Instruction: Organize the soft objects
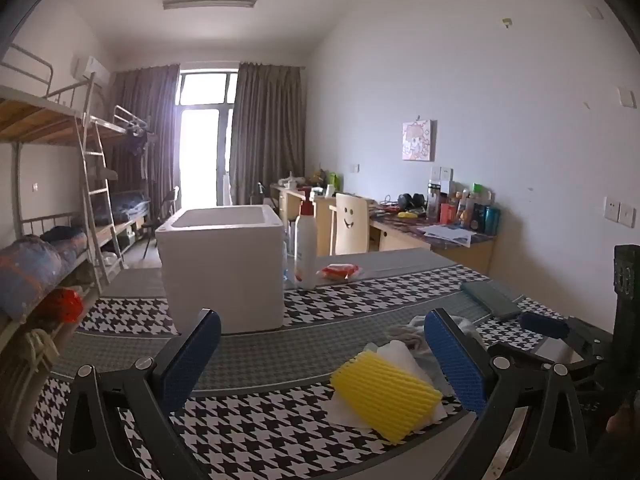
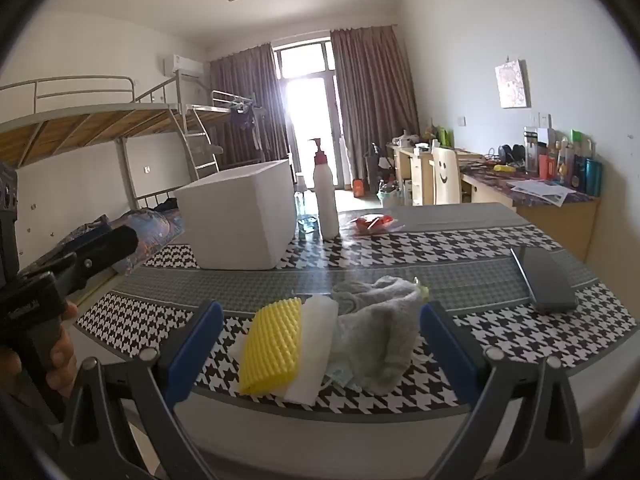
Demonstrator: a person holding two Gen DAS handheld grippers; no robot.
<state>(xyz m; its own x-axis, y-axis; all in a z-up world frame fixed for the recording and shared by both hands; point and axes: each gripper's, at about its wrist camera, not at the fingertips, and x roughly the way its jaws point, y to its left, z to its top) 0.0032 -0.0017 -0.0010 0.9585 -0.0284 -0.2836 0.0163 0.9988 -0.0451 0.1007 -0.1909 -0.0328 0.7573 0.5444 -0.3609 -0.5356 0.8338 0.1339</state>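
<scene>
A yellow ribbed sponge [image 1: 386,394] [image 2: 272,346] lies on a white foam sheet [image 1: 404,354] [image 2: 314,344] near the table's front edge. A grey cloth [image 2: 380,328] [image 1: 416,330] is bunched just right of them, over a pale face mask [image 2: 340,376]. A white foam box [image 1: 224,268] [image 2: 242,220] stands open-topped further back. My left gripper [image 1: 322,360] is open and holds nothing, with the sponge by its right finger. My right gripper [image 2: 320,352] is open above the sponge, sheet and cloth, apart from them.
A white pump bottle [image 1: 306,246] [image 2: 325,196] and a red packet [image 1: 338,271] [image 2: 372,222] stand behind the box. A dark phone [image 1: 492,298] [image 2: 544,280] lies at the right. The houndstooth tablecloth [image 1: 256,432] [image 2: 520,336] covers the table. Bunk beds stand left, desks right.
</scene>
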